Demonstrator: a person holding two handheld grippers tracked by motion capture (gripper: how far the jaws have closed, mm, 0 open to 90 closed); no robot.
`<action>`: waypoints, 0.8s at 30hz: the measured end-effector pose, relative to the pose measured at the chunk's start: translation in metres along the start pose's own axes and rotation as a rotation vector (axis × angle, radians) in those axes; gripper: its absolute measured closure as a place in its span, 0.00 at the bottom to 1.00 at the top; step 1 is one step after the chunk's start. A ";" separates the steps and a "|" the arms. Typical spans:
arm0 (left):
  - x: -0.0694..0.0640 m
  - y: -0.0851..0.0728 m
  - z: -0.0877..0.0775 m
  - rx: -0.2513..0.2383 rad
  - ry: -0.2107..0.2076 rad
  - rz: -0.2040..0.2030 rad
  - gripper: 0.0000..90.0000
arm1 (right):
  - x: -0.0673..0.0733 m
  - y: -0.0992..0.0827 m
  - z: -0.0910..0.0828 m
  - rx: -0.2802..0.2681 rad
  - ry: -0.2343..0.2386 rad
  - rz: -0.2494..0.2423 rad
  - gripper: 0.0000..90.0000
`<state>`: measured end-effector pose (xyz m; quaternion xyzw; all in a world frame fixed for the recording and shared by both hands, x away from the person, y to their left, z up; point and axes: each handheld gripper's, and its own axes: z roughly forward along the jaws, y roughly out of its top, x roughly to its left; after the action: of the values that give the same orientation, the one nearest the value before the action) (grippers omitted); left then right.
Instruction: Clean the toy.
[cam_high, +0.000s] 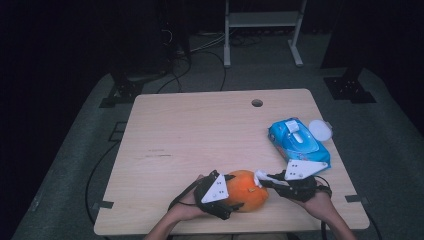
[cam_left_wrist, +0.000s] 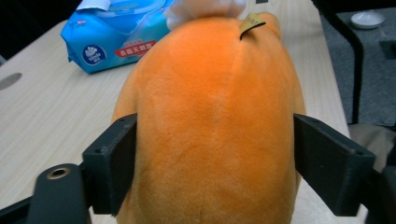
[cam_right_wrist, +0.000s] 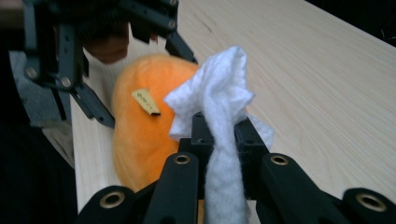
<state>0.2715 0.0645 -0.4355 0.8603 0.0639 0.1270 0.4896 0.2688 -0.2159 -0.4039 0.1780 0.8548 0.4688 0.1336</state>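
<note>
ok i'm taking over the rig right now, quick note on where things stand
Left gripper: fingers either side of the orange plush toy, touching its sides at the table's near edge.
Right gripper: shut on a white wipe, held at the toy's tagged end.
Blue wipe pack and a white lid sit at the right edge of the table.
Done: wipe in hand, toy steadied.
Left: likely wiping the toy.

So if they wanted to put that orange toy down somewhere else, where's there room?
Most of the table is bare: the whole left half and the far edge near the round hole. The near right is crowded, with the wipes pack, both grippers and the orange plush toy.
</note>
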 end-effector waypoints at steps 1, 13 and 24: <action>0.005 0.000 -0.003 -0.021 -0.017 -0.049 0.15 | 0.000 -0.002 0.001 0.006 0.002 -0.002 0.90; 0.007 0.011 -0.001 -0.092 0.144 0.006 0.41 | -0.004 0.006 -0.006 -0.054 -0.061 0.036 0.90; 0.019 -0.001 -0.001 -0.051 0.068 -0.104 0.26 | -0.005 -0.004 -0.003 -0.010 -0.071 0.026 0.90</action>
<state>0.2896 0.0704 -0.4326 0.8383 0.1219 0.1322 0.5147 0.2716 -0.2229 -0.4053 0.2050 0.8447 0.4682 0.1589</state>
